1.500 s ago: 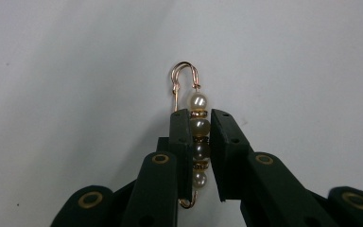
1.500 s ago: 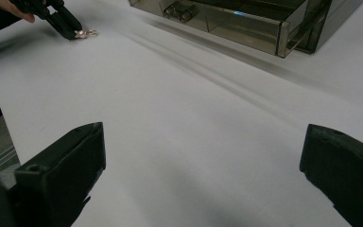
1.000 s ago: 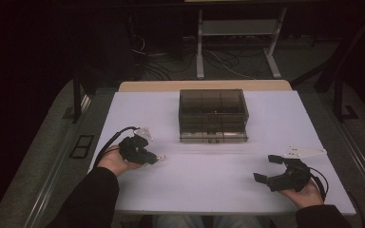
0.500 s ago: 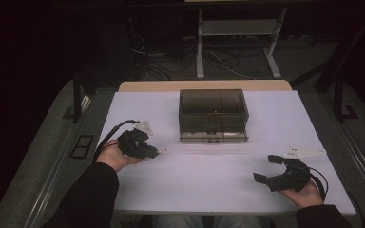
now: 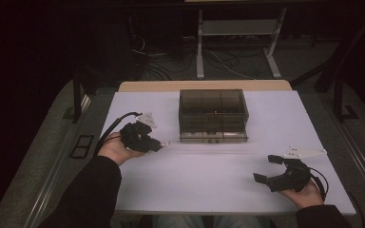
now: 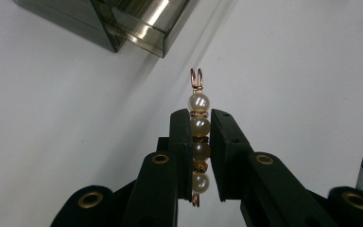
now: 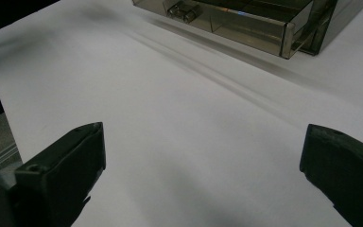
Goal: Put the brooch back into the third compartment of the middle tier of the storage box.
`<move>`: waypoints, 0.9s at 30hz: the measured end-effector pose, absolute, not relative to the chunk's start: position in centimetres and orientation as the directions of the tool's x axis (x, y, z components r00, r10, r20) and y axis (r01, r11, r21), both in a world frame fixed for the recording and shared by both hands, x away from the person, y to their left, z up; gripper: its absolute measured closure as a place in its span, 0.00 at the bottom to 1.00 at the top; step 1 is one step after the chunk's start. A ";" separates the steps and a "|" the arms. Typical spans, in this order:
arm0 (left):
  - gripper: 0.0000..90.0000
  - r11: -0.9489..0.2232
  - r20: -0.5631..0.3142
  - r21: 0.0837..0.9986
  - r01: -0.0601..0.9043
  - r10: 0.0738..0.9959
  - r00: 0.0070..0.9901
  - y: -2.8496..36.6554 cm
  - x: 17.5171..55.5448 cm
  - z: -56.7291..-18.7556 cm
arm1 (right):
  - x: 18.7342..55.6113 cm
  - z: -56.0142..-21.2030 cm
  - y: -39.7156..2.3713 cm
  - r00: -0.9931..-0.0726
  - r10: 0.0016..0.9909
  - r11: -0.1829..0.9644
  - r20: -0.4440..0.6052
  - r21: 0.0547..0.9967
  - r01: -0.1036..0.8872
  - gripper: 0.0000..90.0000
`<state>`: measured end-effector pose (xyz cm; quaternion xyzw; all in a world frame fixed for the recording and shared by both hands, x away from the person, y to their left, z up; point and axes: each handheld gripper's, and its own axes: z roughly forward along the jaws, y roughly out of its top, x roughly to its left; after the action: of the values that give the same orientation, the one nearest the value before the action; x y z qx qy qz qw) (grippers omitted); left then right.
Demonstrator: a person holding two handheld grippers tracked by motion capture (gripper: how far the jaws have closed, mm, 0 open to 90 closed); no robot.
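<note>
1. The left tongs [image 5: 159,144] hover over the left part of the white surface [image 5: 209,190], clamped on a pearl pin [image 6: 199,137].
2. In the left gripper view the pin stands lengthwise between the two black jaws: four pearls in a row with small gold spacers, the top pearl and a gold double loop reaching past the jaw tips, the lowest pearl down near the jaw roots.
3. A smoky see-through box [image 5: 213,115] sits at the middle back of the surface, just to the right of the left tongs and apart from them.
4. The right tongs [image 5: 267,167] rest low at the right front, jaws spread wide with nothing between them, well apart from the pin.
</note>
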<state>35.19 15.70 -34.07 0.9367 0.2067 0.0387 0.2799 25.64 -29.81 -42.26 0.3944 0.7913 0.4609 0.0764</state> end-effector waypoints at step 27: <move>0.88 -0.750 0.004 0.594 0.291 0.365 0.931 12.7 36.8 -30.4 | 25.5 -42.1 -30.0 -0.680 0.691 0.262 0.245 0.792 0.552 0.01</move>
<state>36.76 12.66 -30.40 0.9335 0.1757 0.0597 0.3068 25.45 -29.99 -42.11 0.3931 0.7906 0.4634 0.0753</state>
